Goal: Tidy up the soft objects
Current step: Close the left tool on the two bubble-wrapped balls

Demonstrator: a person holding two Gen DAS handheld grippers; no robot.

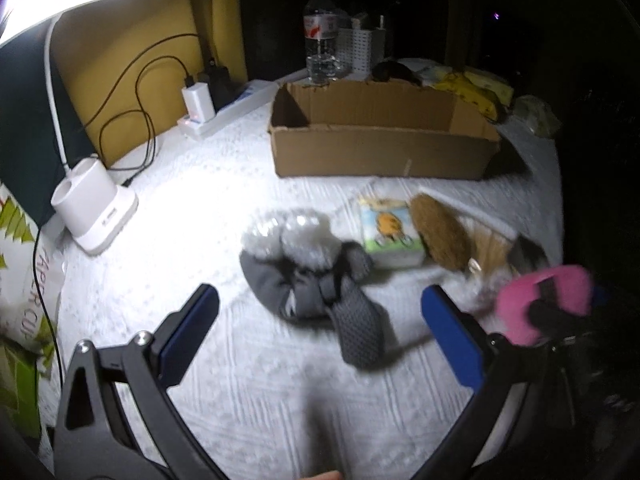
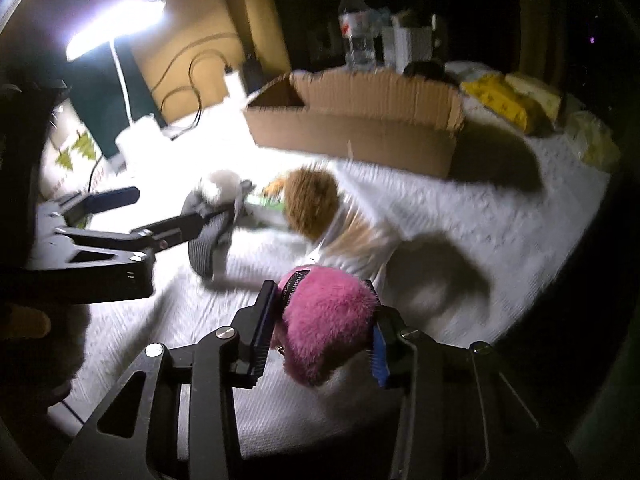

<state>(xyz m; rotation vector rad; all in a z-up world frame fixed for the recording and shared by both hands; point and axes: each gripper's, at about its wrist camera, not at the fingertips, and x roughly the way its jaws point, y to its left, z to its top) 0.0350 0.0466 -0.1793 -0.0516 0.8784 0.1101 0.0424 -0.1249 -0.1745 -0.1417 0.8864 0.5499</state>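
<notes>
- Right claw (image 2: 318, 334): clamped on the pink toy (image 2: 326, 326), low centre of the right wrist view. The blue pads press into the fur from both sides. No earlier view is given to compare.
- Pink toy: fluffy, rounded, with a dark strap across the top. Judged light and compressible; the fur dents under the pads. Grip across the body, as here, looks sound; the strap alone would let it swing.
- Left claw (image 1: 320, 320): jaws wide apart, nothing between them, lower half of the left wrist view. It points down at the grey pile (image 1: 316, 280).
- Grey pile: grey knit items with a pale fluffy piece on top, centre of the frame, lying on the white cover (image 1: 200, 208) of the bench. Judged limp and light; it will sag and may trail. Take hold at the bunched middle, not at a loose end.
- Brown toy (image 1: 438, 236): furry, right of centre, beside a small printed pack (image 1: 390, 232). Judged soft; grip across the body.
- Box (image 1: 380, 152): open cardboard, upper centre, well beyond the pile; no contents are visible inside it. Judged the likely destination.
- Beyond the box: a bottle (image 1: 320, 36) at upper centre. A lamp (image 1: 96, 208) stands at left.
- Both views are blurred; fine detail is not readable.
</notes>
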